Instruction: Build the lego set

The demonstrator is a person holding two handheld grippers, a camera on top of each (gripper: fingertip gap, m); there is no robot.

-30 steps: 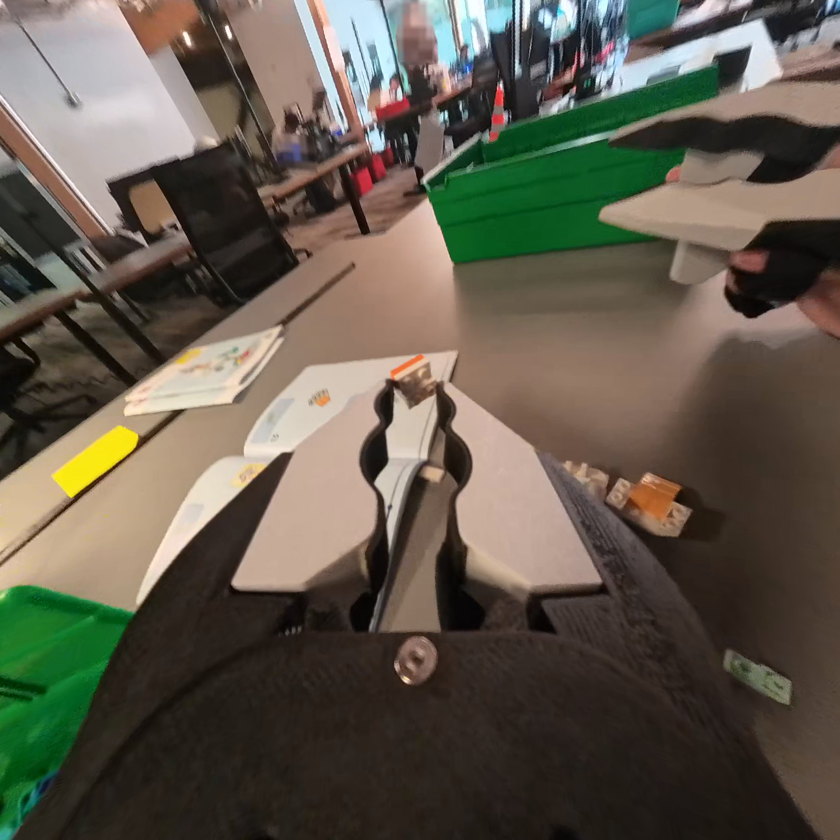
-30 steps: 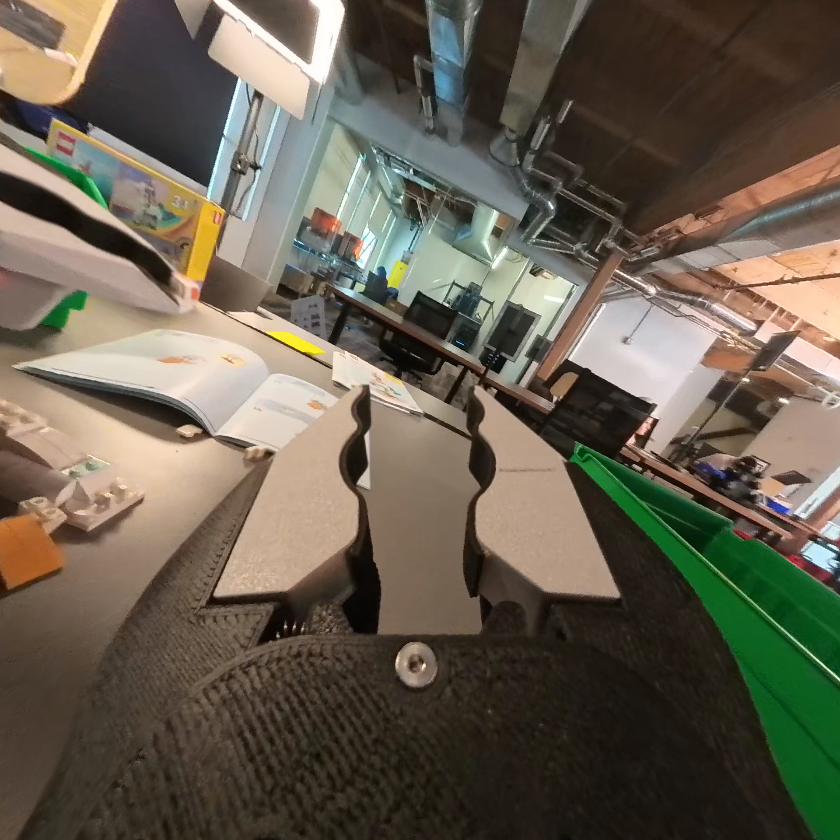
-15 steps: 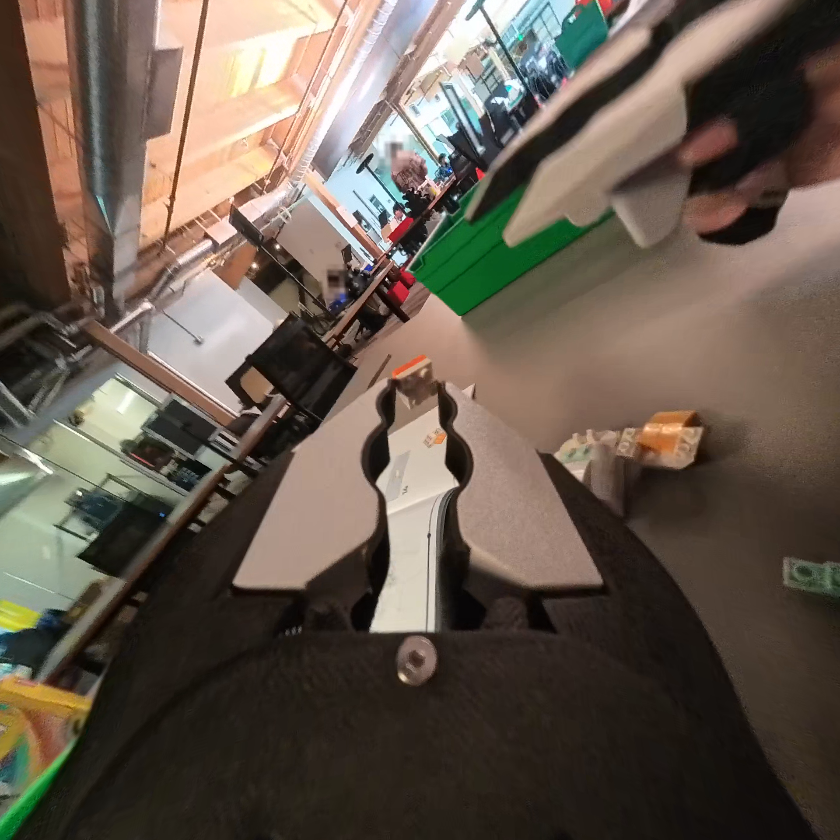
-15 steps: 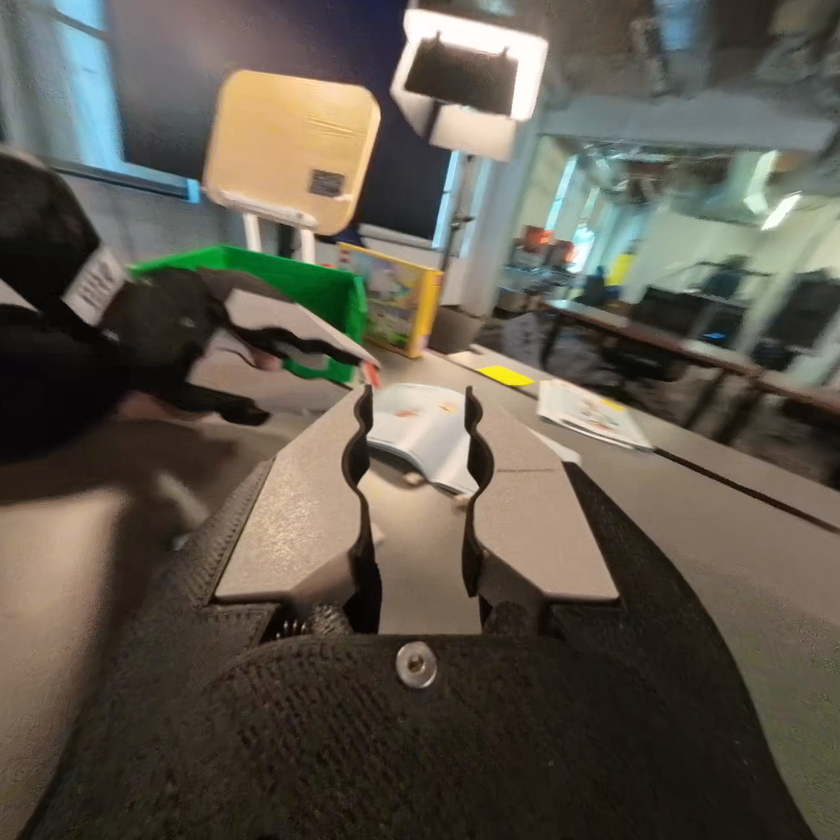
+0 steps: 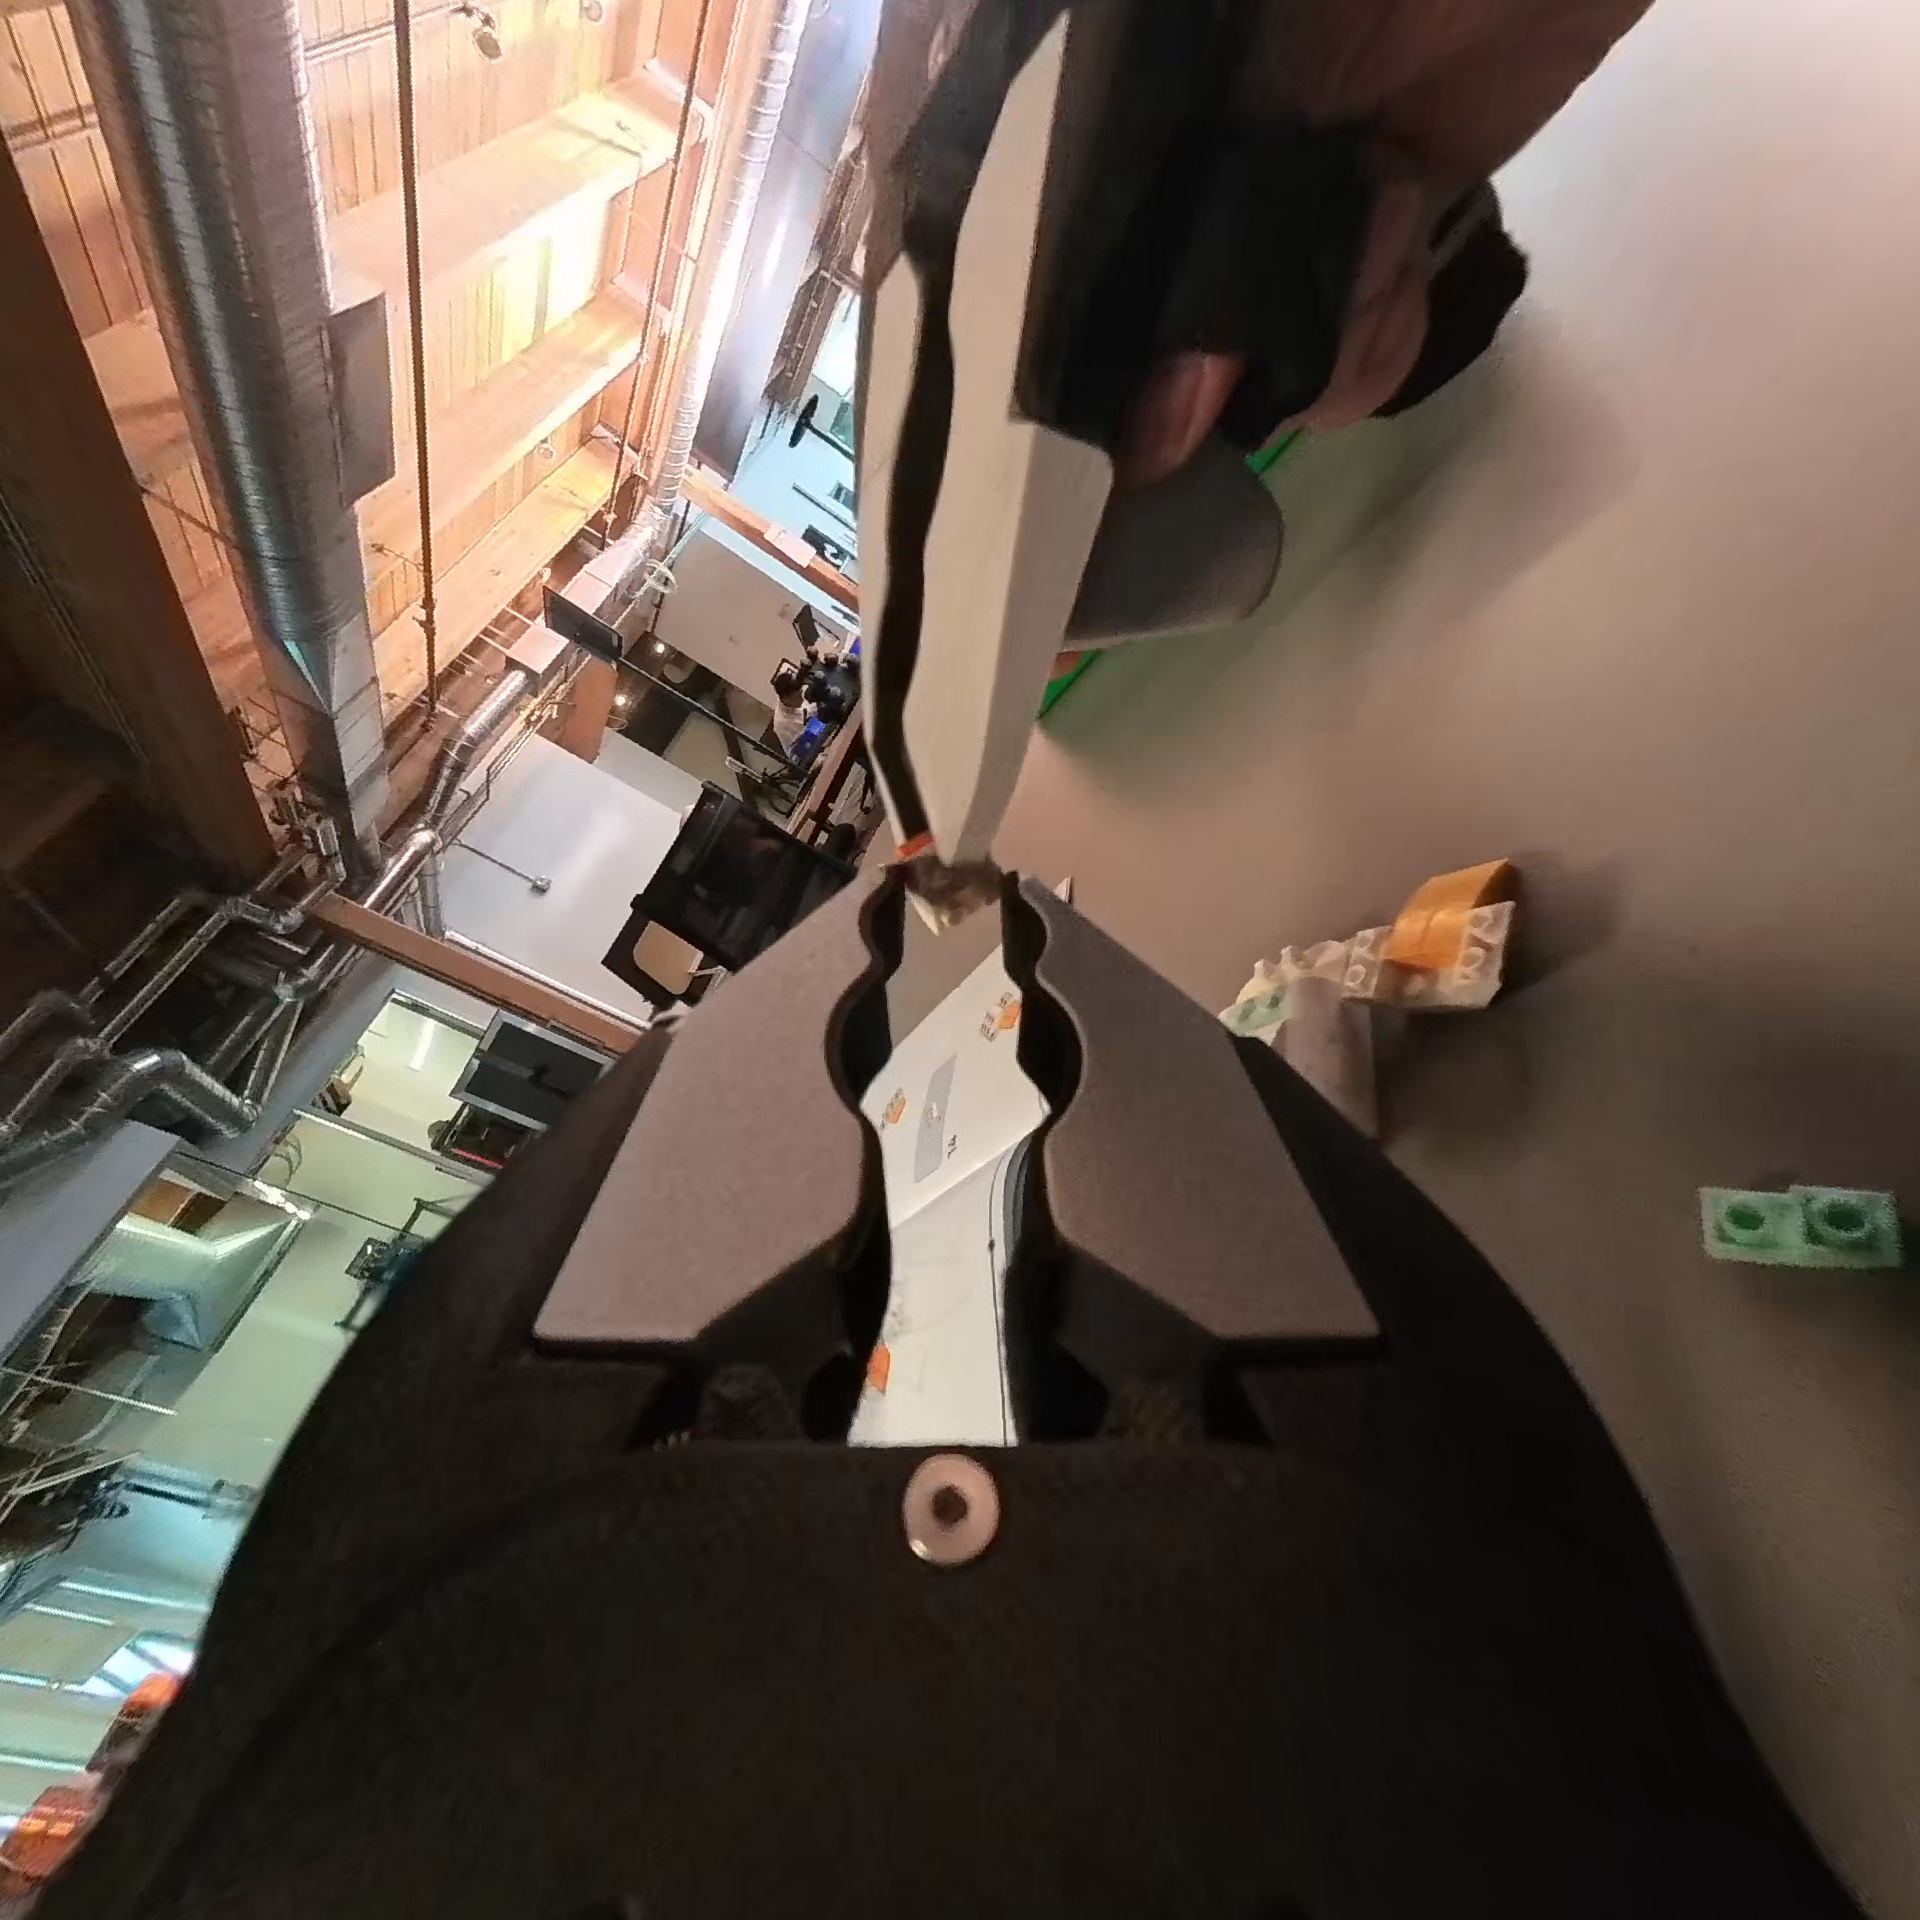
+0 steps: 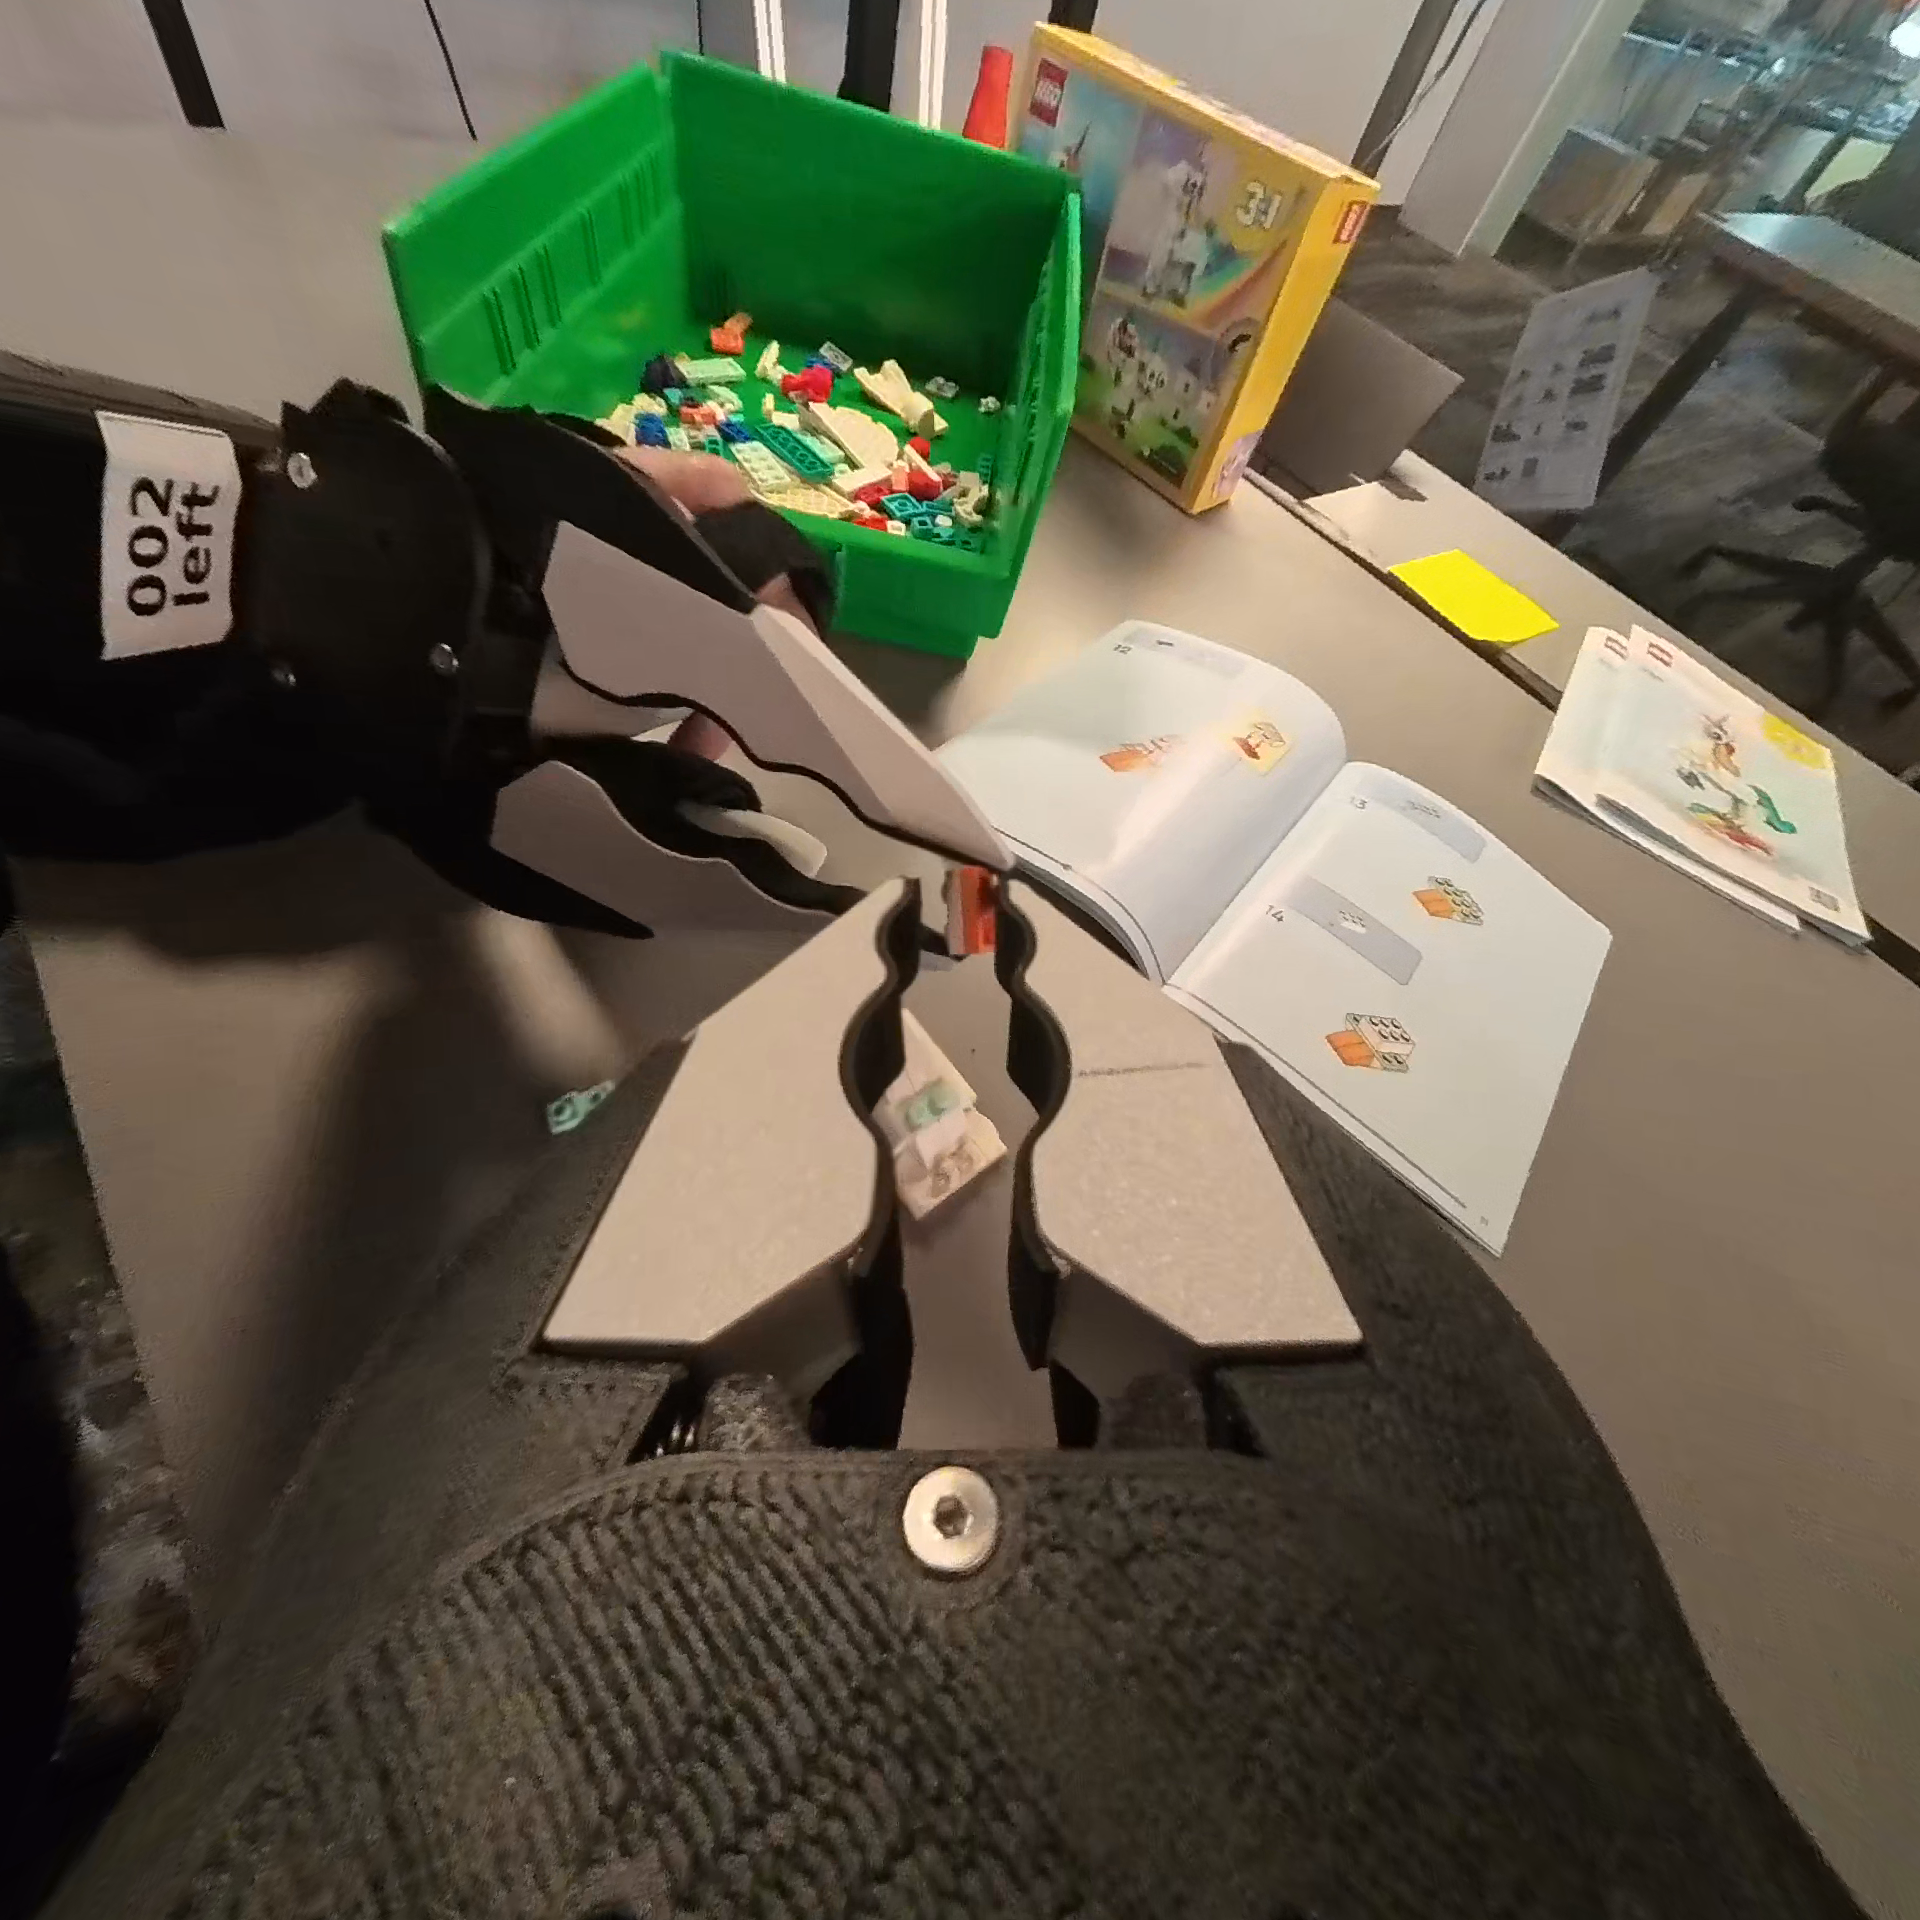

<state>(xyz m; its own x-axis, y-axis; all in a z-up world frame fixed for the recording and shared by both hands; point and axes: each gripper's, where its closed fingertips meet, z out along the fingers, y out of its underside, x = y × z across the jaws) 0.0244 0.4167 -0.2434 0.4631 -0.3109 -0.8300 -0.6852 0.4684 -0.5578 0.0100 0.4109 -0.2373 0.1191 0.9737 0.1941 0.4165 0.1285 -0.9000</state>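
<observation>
My left gripper [image 5: 951, 891] is shut on a small orange and grey lego piece [image 5: 948, 902], held in the air above the grey table [image 5: 1558, 727]. My right gripper [image 6: 956, 909] comes in from the other side and its jaws have narrowed onto the same piece [image 6: 977, 914]; the tips of the two grippers meet there. In the left wrist view the right gripper [image 5: 925, 844] reaches down from the top. A white and orange partial build [image 5: 1434, 945] lies on the table below, also seen between my right fingers [image 6: 935, 1132].
A light green two-stud plate [image 5: 1808, 1226] lies loose on the table. An open instruction booklet [image 6: 1247, 831] lies just beyond the grippers. A green bin [image 6: 540, 260] holds several loose bricks, with a yellow lego box [image 6: 1195, 260] beside it. More booklets [image 6: 1704, 769] and a yellow note [image 6: 1470, 597] lie at the right. Both grippers' tips are close together, under 4 cm apart. It is some 11 cm from my left tips to the light green two-stud plate [image 5: 1808, 1226].
Both grippers swung round and came together. The right gripper, open and empty before, has narrowed onto the piece that the left gripper holds.
</observation>
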